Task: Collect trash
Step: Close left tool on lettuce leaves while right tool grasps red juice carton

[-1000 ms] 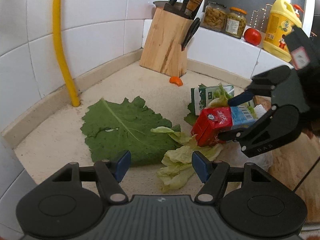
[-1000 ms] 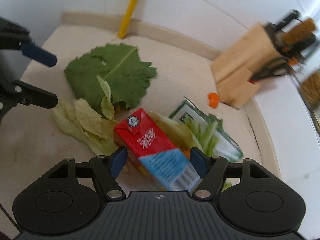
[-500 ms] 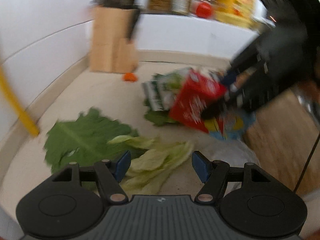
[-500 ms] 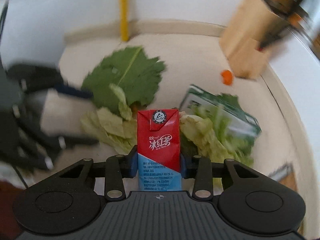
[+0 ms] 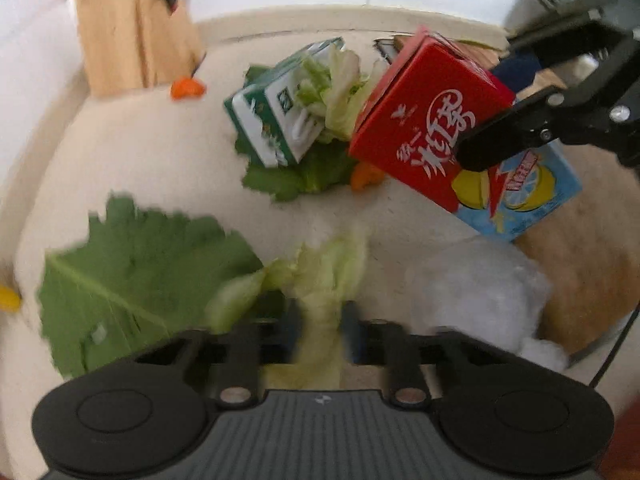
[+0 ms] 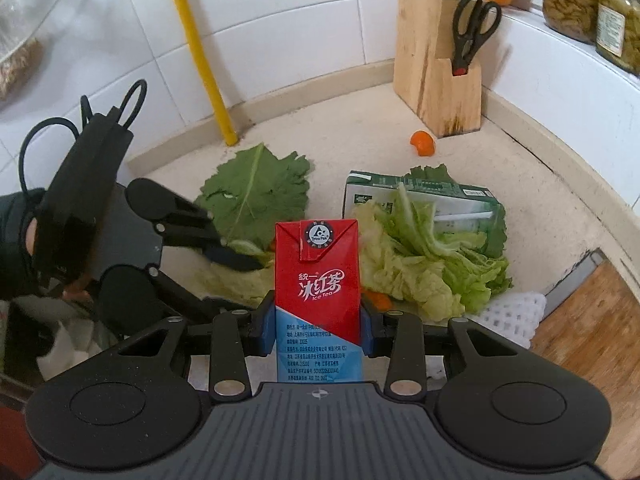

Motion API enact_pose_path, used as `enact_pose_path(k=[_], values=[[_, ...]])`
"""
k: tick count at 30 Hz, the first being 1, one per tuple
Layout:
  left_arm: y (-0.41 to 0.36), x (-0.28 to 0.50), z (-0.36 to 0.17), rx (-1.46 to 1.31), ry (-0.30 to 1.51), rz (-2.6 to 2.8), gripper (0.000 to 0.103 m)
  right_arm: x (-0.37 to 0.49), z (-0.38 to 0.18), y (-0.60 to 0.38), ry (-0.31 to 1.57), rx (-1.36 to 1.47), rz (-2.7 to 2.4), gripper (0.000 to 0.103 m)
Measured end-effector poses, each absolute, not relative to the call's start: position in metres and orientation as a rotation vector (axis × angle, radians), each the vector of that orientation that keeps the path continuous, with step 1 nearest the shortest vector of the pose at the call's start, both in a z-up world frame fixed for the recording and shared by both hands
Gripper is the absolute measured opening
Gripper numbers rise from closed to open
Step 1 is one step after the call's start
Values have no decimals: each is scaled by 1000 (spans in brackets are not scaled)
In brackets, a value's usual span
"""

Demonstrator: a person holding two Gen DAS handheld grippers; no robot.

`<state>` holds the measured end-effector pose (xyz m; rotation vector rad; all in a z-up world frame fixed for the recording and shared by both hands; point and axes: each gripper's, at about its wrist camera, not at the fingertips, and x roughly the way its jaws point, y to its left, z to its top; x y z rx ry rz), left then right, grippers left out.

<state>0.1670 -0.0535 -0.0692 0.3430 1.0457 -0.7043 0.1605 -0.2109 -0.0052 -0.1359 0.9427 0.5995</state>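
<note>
While left gripper (image 5: 318,330) jaws close on lettuce (image 5: 320,280), right gripper (image 6: 318,330) jaws clamp tea carton (image 6: 318,280).

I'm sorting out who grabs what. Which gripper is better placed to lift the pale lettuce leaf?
Left. The left gripper is closing with the pale lettuce leaf between its jaws, while the right gripper already holds the red carton.

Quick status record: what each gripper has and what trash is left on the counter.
right gripper: shut on the red ice tea carton, lifted off the counter
left gripper: jaws closing, pale lettuce leaf between them
left on counter: green carton, large green leaf, lettuce pile, orange scrap, white foam net
</note>
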Motion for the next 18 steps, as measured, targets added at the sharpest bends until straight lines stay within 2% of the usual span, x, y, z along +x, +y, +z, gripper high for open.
enact_pose_path(k=[2, 9, 12, 14, 15, 17, 18], values=[[-51, 155, -63, 309, 1039, -702, 6, 160, -5, -215, 939, -109, 593, 47], [-47, 130, -48, 290, 972, -711, 8, 152, -9, -219, 946, -80, 587, 47], [-51, 137, -58, 303, 993, -655, 19, 155, -18, -214, 972, -95, 586, 47], [-53, 140, -62, 309, 988, -641, 37, 156, -25, -209, 984, -130, 587, 48], [-55, 140, -64, 321, 982, -639, 42, 157, -28, -206, 991, -144, 586, 48], [-58, 139, -66, 339, 966, -621, 49, 159, -33, -204, 1000, -156, 579, 55], [-60, 140, -68, 345, 964, -613, 49, 161, -36, -203, 1008, -157, 579, 65]])
